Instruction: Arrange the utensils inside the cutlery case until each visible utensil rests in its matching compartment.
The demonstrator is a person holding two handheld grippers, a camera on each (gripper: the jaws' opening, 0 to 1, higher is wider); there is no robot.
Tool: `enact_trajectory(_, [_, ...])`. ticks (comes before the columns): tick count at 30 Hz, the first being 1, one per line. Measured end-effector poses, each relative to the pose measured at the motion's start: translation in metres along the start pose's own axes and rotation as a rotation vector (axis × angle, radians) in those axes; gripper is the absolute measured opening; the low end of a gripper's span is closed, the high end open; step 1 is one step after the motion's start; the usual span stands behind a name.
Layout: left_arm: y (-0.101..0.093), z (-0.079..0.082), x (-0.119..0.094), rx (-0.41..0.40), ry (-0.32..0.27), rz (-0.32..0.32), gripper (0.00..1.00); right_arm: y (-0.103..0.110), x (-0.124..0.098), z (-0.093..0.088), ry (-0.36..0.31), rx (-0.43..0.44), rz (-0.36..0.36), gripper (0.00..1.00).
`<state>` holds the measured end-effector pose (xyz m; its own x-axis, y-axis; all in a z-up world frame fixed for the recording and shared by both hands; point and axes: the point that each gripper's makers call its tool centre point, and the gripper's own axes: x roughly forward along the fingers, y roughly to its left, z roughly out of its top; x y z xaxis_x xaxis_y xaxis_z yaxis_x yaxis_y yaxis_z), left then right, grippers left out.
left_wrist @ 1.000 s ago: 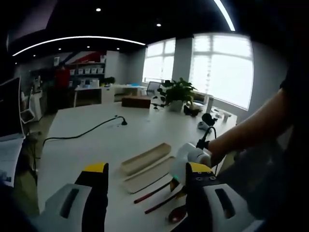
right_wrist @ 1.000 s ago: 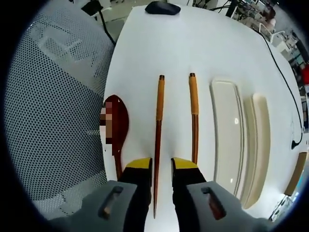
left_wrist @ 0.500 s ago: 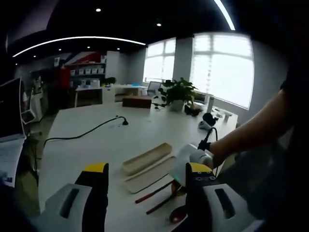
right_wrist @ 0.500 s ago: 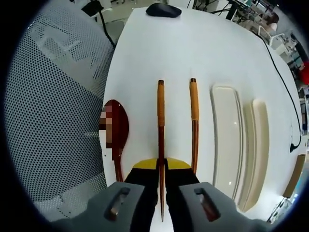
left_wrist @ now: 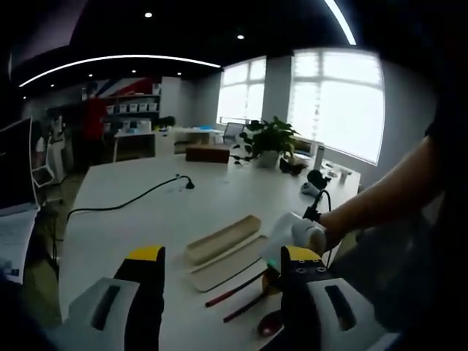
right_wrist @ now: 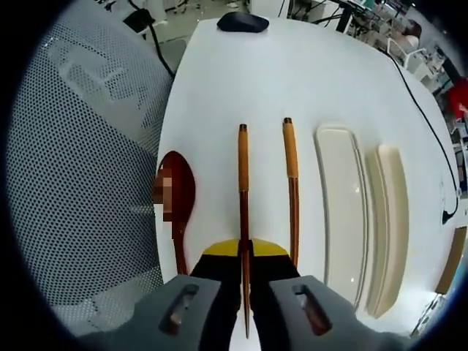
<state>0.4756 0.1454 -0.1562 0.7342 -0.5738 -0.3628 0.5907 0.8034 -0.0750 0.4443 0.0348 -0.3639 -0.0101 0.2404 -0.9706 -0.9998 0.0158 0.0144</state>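
Right gripper (right_wrist: 244,252) now clamped on chopstick (right_wrist: 243,190) (jaws previously apart)

A second ago the right gripper (right_wrist: 244,250) stood with its yellow-tipped jaws apart on either side of the dark-red wooden chopstick with the orange end (right_wrist: 243,212). Since then the jaws have come together and clamp that chopstick between them. In the left gripper view, the person's white-gloved hand (left_wrist: 296,234) has risen slightly.
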Motion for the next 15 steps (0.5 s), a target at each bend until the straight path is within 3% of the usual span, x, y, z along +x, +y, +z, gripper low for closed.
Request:
enact_trajectory(4, [0.001,0.0,0.0,-0.002,0.0,0.003,0.66,-0.002,-0.004,0.004,-0.038,0.022,-0.002,0.0])
enact_trajectory(15, [-0.001,-0.001,0.0,0.004,0.008,-0.001,0.66,-0.013,-0.025,0.009,-0.069,0.029,-0.03,0.0])
